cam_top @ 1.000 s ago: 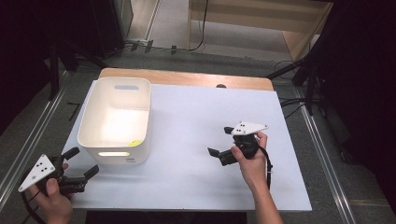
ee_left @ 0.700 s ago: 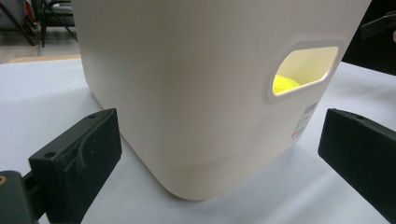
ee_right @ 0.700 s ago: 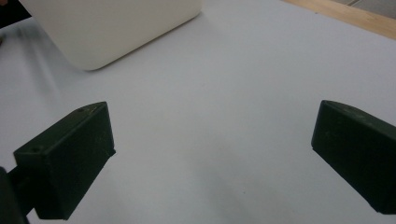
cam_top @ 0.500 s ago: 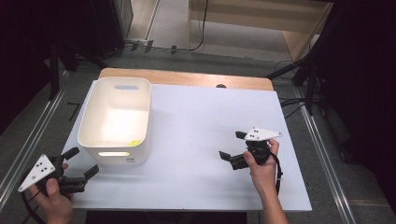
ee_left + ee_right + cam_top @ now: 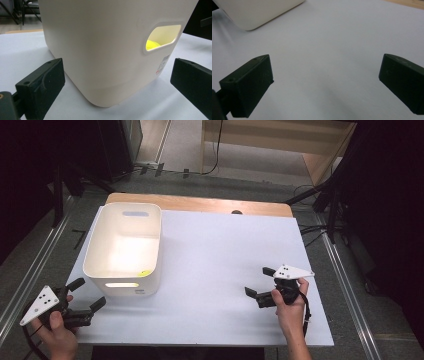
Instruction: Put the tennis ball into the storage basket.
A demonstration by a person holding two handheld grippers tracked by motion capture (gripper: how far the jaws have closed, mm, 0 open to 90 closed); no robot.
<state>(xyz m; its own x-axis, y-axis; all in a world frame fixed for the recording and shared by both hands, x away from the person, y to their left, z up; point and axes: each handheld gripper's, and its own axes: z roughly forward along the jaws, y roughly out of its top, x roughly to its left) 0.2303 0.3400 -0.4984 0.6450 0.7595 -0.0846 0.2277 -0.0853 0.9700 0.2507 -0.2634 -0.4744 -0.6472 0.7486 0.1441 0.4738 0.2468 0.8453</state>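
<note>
On the desk (image 5: 210,270), left of middle, stands the white bin (image 5: 125,247) with something yellow (image 5: 153,45) inside. Left tongs (image 5: 86,296) gape near its corner; right tongs (image 5: 259,284) gape empty, well apart.

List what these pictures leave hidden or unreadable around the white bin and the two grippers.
- Yellow thing inside the white bin: left gripper view shows a sliver through the handle slot; high view a speck by the near wall. Its kind is unclear.
- Label on the bin: left gripper view, too small to read.
- Bin in the right gripper view: cut off by the top edge.
</note>
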